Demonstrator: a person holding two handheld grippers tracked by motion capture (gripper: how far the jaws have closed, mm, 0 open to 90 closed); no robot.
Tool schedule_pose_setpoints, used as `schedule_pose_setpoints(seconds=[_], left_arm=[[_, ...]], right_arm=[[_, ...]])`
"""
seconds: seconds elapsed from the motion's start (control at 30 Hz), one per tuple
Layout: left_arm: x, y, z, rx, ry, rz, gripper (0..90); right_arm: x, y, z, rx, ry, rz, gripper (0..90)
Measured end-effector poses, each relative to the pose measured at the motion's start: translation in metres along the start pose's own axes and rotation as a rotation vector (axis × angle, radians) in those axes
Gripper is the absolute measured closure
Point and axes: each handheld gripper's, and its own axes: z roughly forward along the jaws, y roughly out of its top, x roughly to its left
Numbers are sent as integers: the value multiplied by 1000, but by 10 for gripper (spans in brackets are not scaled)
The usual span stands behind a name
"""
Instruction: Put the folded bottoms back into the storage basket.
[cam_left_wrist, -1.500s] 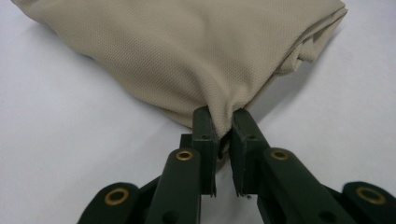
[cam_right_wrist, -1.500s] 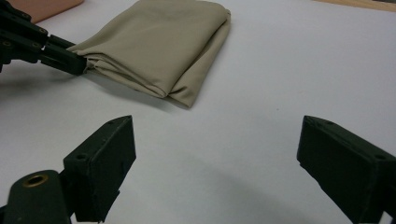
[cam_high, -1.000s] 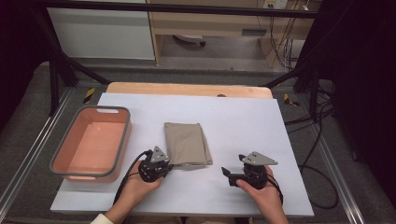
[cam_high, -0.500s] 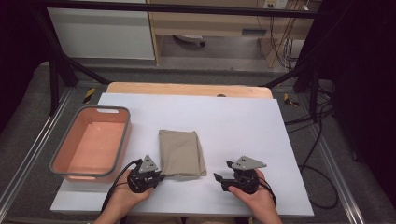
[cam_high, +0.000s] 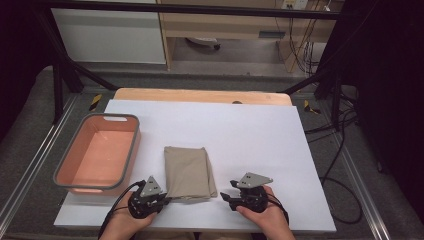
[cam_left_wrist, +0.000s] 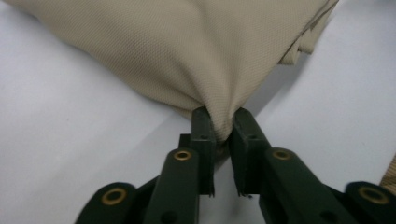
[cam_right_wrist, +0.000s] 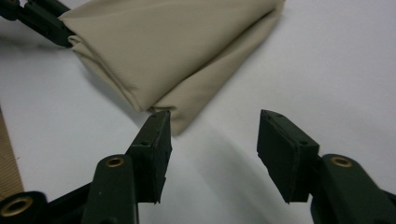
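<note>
A folded beige cloth (cam_high: 188, 172) lies flat on the white table top (cam_high: 260, 135), toward the near edge and a little left of the middle, just right of the salmon-coloured tub (cam_high: 98, 153) with the grey rim. The cloth's near left corner is pinched by the left gripper (cam_high: 162, 201): in the left gripper view its two black jaws are closed on a bunched tip of the fabric (cam_left_wrist: 219, 119), which rises from between them and spreads away upward. The left hand (cam_high: 125, 225) wraps the gripper body at the table's near edge, a black cable looping beside it. The right gripper (cam_high: 224, 195) sits just beside the cloth's near right corner, held in the right hand (cam_high: 265, 215); in the right gripper view (cam_right_wrist: 212, 140) its jaws stand wide apart with nothing between them, the left jaw's tip just at the folded corner (cam_right_wrist: 161, 105) of the cloth, whether touching or a hair short cannot be told, the right jaw over bare table. At the top left of that view the other gripper's dark jaws meet the cloth's far corner
</note>
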Motion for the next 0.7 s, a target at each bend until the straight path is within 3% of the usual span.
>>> schedule_pose_setpoints(seconds=[0.13, 0.27, 0.4, 0.53, 0.7], left_arm=[[-8, -2, -12, -60, 24, -2, 566], [-12, 1, -20, -131, 40, -10, 491], [-9, 4, -21, -166, 68, -23, 441], [-6, 5, -25, -200, 86, -43, 399], [-7, 6, -27, -219, 98, -53, 366]], right_arm=[[9, 2, 11, 28, 23, -35, 504], [14, 6, 26, 57, 37, -56, 553], [18, 9, 37, 54, 38, -81, 642], [21, 9, 39, 36, 56, -90, 829], [24, 7, 34, 32, 56, -97, 864]])
